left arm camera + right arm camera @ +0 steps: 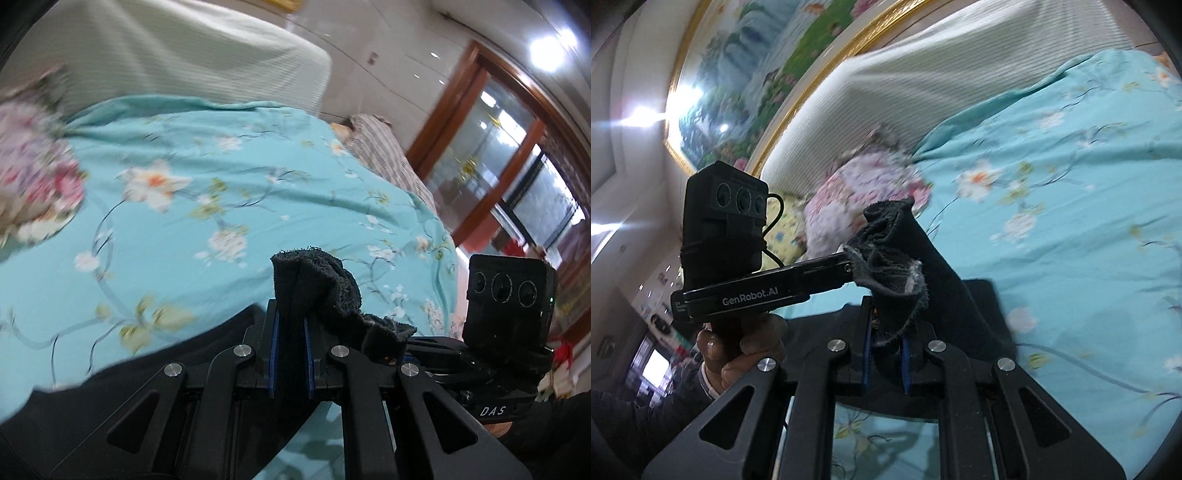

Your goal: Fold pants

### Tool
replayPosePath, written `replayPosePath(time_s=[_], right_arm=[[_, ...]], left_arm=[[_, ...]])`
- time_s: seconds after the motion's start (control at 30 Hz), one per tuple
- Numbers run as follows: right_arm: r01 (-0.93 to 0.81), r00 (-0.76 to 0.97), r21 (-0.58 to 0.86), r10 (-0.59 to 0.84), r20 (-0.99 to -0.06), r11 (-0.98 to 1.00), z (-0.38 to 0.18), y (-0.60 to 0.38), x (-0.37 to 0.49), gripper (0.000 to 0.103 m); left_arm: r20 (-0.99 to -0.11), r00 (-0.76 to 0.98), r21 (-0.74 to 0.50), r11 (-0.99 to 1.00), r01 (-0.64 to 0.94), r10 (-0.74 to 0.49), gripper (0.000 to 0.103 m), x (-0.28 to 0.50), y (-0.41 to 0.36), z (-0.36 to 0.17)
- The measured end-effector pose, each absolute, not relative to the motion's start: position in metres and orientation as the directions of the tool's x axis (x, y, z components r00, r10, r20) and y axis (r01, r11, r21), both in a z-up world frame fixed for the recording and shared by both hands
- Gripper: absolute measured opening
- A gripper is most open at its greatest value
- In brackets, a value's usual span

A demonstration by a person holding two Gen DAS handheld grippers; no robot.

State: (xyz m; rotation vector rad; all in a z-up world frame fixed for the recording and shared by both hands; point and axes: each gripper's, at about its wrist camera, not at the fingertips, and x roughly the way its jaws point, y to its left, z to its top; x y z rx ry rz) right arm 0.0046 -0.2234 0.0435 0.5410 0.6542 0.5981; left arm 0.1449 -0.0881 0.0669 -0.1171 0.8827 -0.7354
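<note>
The black pants (317, 291) are pinched in my left gripper (291, 325), which is shut on a bunched edge that sticks up between the blue pads. More black cloth hangs to the lower left (110, 387). My right gripper (886, 332) is shut on another frayed edge of the pants (894, 254), held above the bed. In the right wrist view the left gripper's body (746, 291) shows close at the left, held by a hand (738, 347). In the left wrist view the right gripper's camera block (506, 295) is close at the right.
A turquoise floral bedsheet (221, 206) covers the bed. A pink floral pillow (864, 195) lies near the pale headboard (942, 70). A framed painting (768, 62) hangs above. A wooden-framed glass door (498, 155) is at the right.
</note>
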Motion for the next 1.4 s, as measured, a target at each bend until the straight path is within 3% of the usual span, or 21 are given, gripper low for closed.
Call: replayPosePath(time_s=[0.47, 1.0, 1.4], right_arm=[[-0.351, 0.506, 0.662, 0.729, -0.461, 0.662, -0.003, -0.162, 0.027, 0.014], [-0.346, 0.436, 0.654, 0.733, -0.522, 0.672, -0.025, -0.136, 0.037, 0.017], [-0.377, 0.391, 0.635, 0.737, -0.551, 0.674, -0.025, -0.115, 0.032, 0.038]], left_arm=[[-0.684, 0.435, -0.472, 0.81, 0.349, -0.585, 0.01, 0.132, -0.015, 0.004], [-0.708, 0.445, -0.496, 0.834, 0.24, -0.549, 0.007, 0.122, 0.019, -0.025], [-0.708, 0.521, -0.516, 0.853, 0.08, -0.477, 0.008, 0.093, 0.069, -0.027]])
